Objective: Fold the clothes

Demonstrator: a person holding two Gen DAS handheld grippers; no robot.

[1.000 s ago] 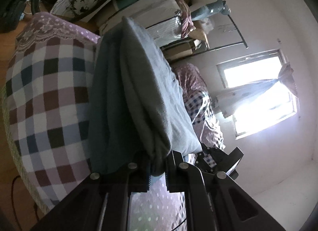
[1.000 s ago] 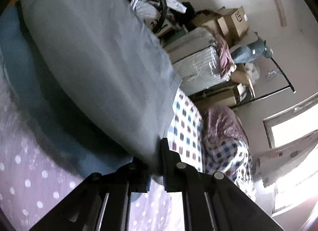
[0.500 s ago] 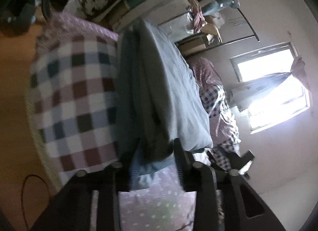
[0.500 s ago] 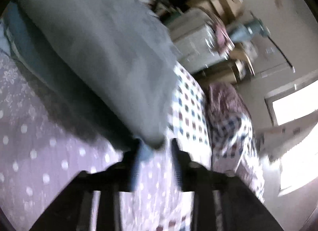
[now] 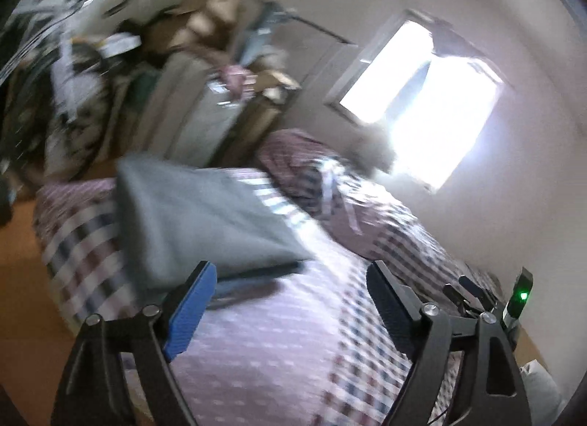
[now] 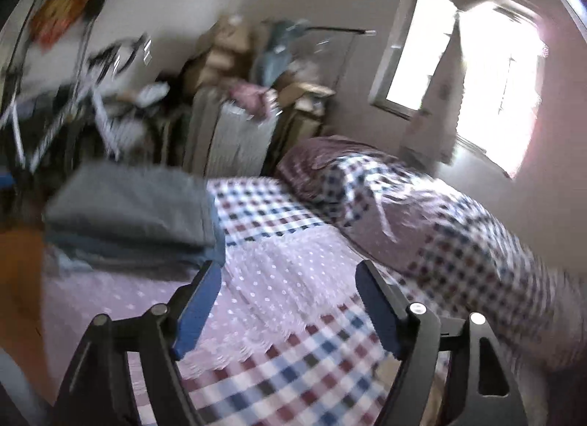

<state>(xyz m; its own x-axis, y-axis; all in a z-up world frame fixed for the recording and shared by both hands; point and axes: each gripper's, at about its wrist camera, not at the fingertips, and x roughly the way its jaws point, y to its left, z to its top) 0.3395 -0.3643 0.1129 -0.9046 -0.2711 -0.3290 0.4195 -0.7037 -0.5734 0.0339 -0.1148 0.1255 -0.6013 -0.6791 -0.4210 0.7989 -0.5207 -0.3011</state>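
Nearest in the left wrist view, the left gripper point(image 5: 290, 281) is spread wide, its blue-padded fingers point(image 5: 190, 310) well apart and holding nothing. Under and beyond it lies the bed point(image 5: 264, 352), covered near the camera by a pale lilac polka-dot cloth and farther out by a checked bedspread in maroon, navy and white. The folded grey garment point(image 5: 198, 217) rests on the bed beyond the left finger, at the bed's left side, clear of both fingers; a darker blue layer shows under its near edge. The whole view is blurred by motion. At the near right a small black device with a green light point(image 5: 519, 297) stands by the bed's edge.

In the right wrist view the right gripper point(image 6: 288, 275) is likewise spread open and empty, hovering over the dotted cloth. The folded grey garment point(image 6: 132, 206) sits on the bed to the far left of it, stacked on a bluish fold, near the bed's left edge above the orange-brown floor point(image 6: 22, 279).

Farther back on the bed, to the right, a bunched quilt point(image 6: 385, 198) in maroon and checks is heaped up. Behind the bed stand a pale upright mattress or panel point(image 6: 234, 140), cardboard boxes point(image 6: 223, 55) and a bicycle point(image 6: 91, 103) at far left, all blurred. A bright window point(image 6: 469, 70) glares from the far right wall.
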